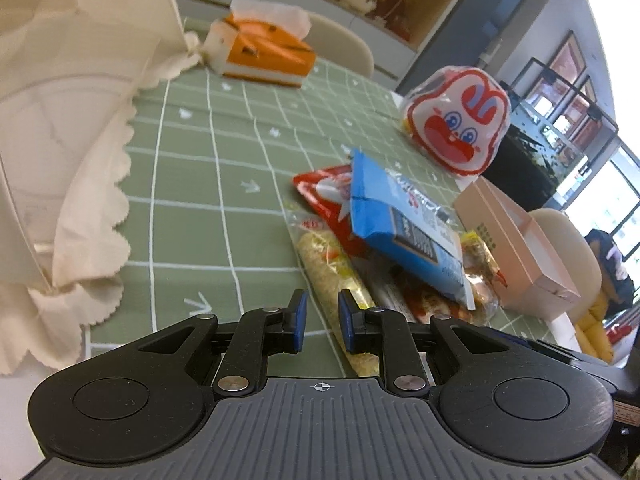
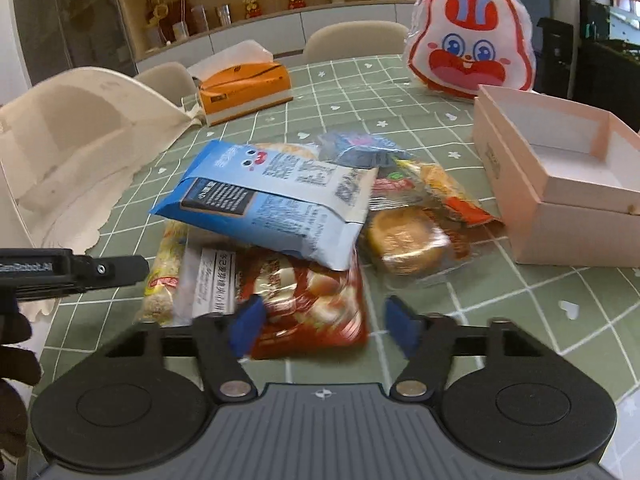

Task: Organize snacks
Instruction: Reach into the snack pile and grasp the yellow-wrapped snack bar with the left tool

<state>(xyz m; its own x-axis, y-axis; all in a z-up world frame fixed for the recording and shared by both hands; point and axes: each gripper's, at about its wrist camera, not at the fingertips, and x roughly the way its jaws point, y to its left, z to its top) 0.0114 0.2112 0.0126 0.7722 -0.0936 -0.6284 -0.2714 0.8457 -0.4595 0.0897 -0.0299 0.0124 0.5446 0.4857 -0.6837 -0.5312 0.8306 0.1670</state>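
- Several snack packets lie in a heap on the green checked tablecloth (image 1: 208, 168) in my left wrist view: a blue packet (image 1: 404, 232) leans on a red packet (image 1: 324, 196), beside a clear yellow-crumb packet (image 1: 332, 268). My left gripper (image 1: 322, 322) is closed on nothing, above the cloth.
- In my right wrist view, the blue packet (image 2: 272, 204) tops the heap, near the open pink box (image 2: 560, 184). My right gripper (image 2: 324, 326) stands parted around the red packet (image 2: 308, 304); I cannot tell if it presses.

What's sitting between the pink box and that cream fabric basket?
The snack pile, topped by a blue packet, lies between the pink box and the fabric basket; the right wrist view shows it best.
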